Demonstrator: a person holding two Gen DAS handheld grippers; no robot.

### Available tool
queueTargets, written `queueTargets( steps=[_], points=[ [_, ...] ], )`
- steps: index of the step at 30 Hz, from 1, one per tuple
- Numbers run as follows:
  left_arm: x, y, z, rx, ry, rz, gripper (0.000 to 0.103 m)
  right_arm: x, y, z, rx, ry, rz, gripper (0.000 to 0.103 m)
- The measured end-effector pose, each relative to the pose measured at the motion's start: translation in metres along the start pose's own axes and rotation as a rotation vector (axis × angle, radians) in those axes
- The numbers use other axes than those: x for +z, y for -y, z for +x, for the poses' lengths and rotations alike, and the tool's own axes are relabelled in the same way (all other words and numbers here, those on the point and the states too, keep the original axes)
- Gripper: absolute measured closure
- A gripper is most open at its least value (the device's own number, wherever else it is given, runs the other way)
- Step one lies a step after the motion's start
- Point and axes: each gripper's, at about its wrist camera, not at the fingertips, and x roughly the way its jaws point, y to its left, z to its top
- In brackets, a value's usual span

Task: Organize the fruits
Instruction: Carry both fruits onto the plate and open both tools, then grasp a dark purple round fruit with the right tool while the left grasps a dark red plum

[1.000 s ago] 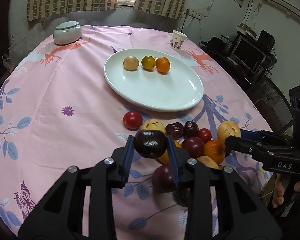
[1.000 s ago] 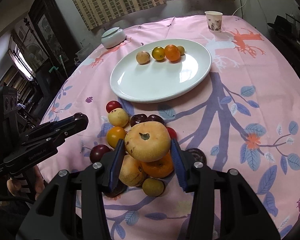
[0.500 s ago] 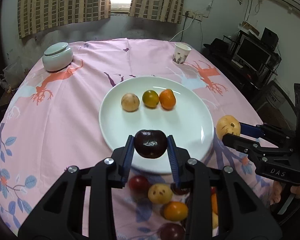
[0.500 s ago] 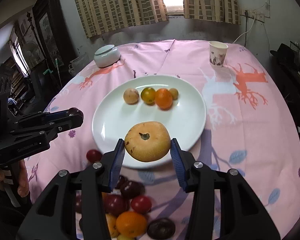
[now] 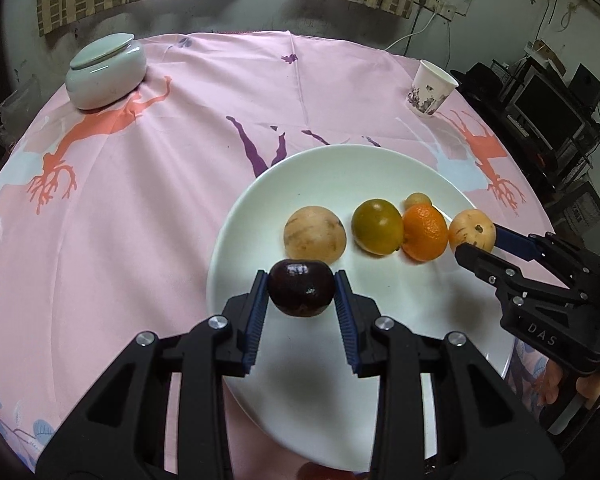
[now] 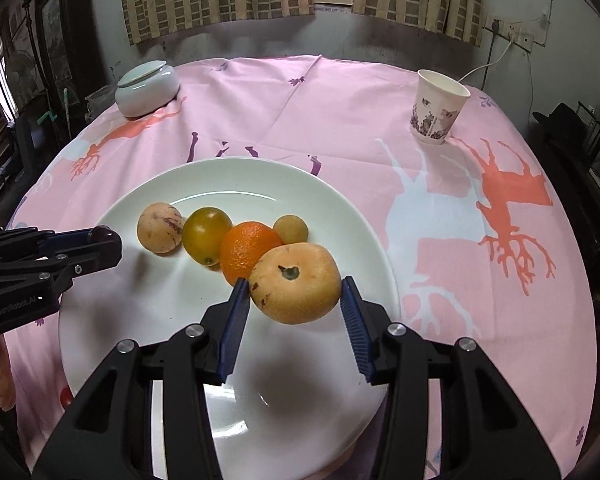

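Observation:
My left gripper (image 5: 301,294) is shut on a dark purple plum (image 5: 301,288) and holds it over the near left part of the white plate (image 5: 380,168). My right gripper (image 6: 295,286) is shut on a tan round fruit (image 6: 296,282) over the plate (image 6: 240,172), just right of the orange. On the plate lie a tan speckled fruit (image 5: 315,234), a green-yellow citrus (image 5: 377,227), an orange (image 5: 425,233) and a small tan fruit (image 5: 417,200) in a row. The right gripper also shows in the left wrist view (image 5: 471,236); the left gripper shows in the right wrist view (image 6: 104,240).
A pale lidded bowl (image 5: 106,70) stands at the far left of the pink tablecloth. A paper cup (image 5: 432,90) stands at the far right. A red fruit (image 6: 65,398) peeks out by the plate's near left rim. Shelves with electronics stand right of the table.
Both grippers have moved forward from the fruit pile, each carrying its fruit, and are now low over the plate near the row of fruits.

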Motion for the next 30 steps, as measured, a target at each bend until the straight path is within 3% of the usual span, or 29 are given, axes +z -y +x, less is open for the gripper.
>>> queueTargets(
  steps=[2,3,4,5,7,9,12,14,15,19,23,30],
  points=[
    [0.002,-0.004,0.002,0.002,0.001,-0.021,0.065,0.003,-0.004,0.000,-0.016,0.014,-0.025,0.053],
    [0.004,-0.005,0.001,0.002,0.006,-0.030,0.058,0.004,-0.007,-0.002,-0.038,0.025,-0.055,0.045],
    [0.004,-0.005,-0.004,0.001,0.021,-0.036,0.039,0.004,-0.011,-0.007,-0.069,0.046,-0.081,0.037],
    [0.004,-0.005,-0.011,-0.001,0.045,-0.038,0.032,0.004,-0.014,-0.015,-0.105,0.079,-0.104,0.037],
    [0.002,-0.001,-0.031,0.011,0.085,-0.018,0.032,0.005,-0.018,-0.036,-0.135,0.129,-0.133,0.036],
    [-0.003,0.001,-0.054,0.011,0.117,-0.008,0.031,0.004,-0.016,-0.058,-0.131,0.152,-0.126,0.036],
    [-0.029,0.006,-0.095,0.026,0.189,0.004,0.010,-0.014,-0.012,-0.099,-0.080,0.164,-0.084,0.033],
    [-0.056,0.010,-0.116,0.041,0.227,0.022,0.004,-0.038,-0.009,-0.121,-0.025,0.153,-0.041,0.014],
    [-0.070,0.012,-0.122,0.047,0.229,0.037,0.003,-0.051,-0.008,-0.128,-0.005,0.152,-0.018,0.003],
    [-0.129,0.016,-0.130,0.054,0.208,0.053,0.002,-0.118,-0.017,-0.142,0.045,0.077,0.023,0.002],
    [-0.180,0.012,-0.130,0.000,0.170,0.009,0.002,-0.168,-0.026,-0.158,0.057,0.075,0.059,0.002],
    [-0.209,0.009,-0.135,0.021,0.134,0.025,0.002,-0.195,-0.011,-0.159,-0.026,0.038,0.129,0.002]
  ],
)
